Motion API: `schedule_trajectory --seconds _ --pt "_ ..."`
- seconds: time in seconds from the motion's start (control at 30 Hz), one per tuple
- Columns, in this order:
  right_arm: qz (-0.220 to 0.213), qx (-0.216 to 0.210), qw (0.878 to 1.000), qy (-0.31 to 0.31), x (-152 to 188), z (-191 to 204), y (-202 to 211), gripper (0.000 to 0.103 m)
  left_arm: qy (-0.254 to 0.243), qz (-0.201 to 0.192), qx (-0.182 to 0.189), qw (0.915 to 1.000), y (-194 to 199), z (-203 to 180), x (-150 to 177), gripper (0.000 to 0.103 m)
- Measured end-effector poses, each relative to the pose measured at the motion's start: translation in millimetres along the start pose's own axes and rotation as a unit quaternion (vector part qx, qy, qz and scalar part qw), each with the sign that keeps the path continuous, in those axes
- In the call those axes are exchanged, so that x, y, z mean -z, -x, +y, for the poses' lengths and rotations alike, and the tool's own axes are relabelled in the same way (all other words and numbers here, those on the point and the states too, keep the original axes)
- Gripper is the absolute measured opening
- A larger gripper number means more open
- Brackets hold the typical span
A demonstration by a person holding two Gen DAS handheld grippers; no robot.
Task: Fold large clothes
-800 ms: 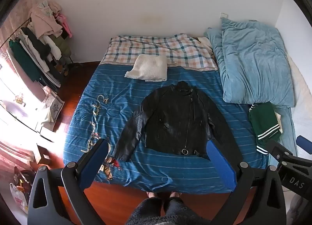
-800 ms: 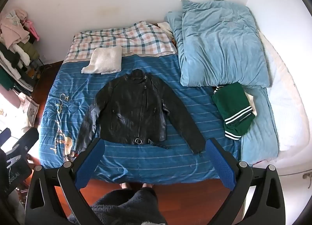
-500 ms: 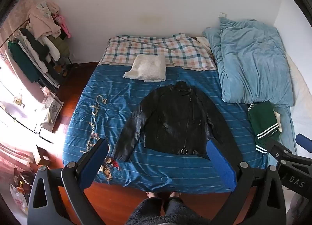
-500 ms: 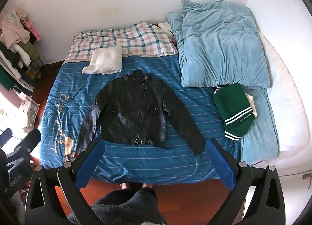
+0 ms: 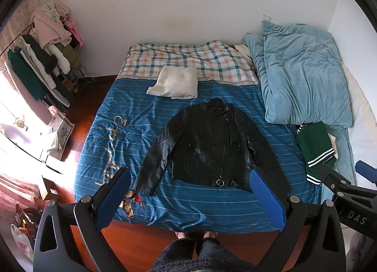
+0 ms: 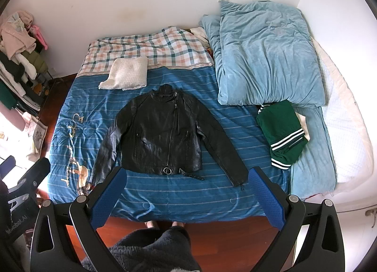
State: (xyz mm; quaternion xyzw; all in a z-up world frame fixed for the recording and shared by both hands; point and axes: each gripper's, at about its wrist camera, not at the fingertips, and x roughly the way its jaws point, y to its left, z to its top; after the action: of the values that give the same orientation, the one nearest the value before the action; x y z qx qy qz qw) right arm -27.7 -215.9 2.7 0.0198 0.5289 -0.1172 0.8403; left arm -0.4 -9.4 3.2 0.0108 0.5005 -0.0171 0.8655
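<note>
A black leather jacket (image 5: 209,147) lies flat, front up, sleeves spread, on the blue striped bedspread (image 5: 132,130); it also shows in the right wrist view (image 6: 162,135). My left gripper (image 5: 190,177) is open and empty, held high above the foot of the bed. My right gripper (image 6: 186,175) is open and empty, at the same height, to the right of the left one. Neither touches the jacket.
A folded white knit (image 5: 175,82) lies above the jacket's collar. A folded green garment with white stripes (image 6: 281,130) lies at the right. A light blue duvet (image 6: 266,57) is heaped at the back right. A clothes rack (image 5: 42,64) stands at the left wall.
Both views have shifted only slightly; the left view drifted a little so the bed sits marginally lower and left. The jacket has not moved and both grippers stay open.
</note>
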Motion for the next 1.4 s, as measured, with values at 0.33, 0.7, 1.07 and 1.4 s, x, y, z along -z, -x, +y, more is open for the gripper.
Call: schedule_trajectory --seconds 0.33,0.7,1.07,1.4 --pt "-0.001 0.000 1.000 0.000 -2.1 -0.6 1.1 0.103 -0.002 -0.003 0.002 1.0000 3.6 -3.1 0.1 0.103" --pt "-0.003 0.002 1.000 0.000 -0.8 -2.5 5.2 0.103 0.000 -0.003 0.003 1.0000 1.8 -2.1 -0.1 0.103" --pt "-0.009 0.005 1.000 0.000 2.0 -9.8 13.3 0.103 0.002 -0.008 0.004 1.0000 5.0 -8.2 -1.5 0.103" --pt "-0.009 0.006 1.000 0.001 0.7 -8.4 13.6 0.103 0.002 -0.007 0.005 1.0000 3.2 -9.8 -3.8 0.103"
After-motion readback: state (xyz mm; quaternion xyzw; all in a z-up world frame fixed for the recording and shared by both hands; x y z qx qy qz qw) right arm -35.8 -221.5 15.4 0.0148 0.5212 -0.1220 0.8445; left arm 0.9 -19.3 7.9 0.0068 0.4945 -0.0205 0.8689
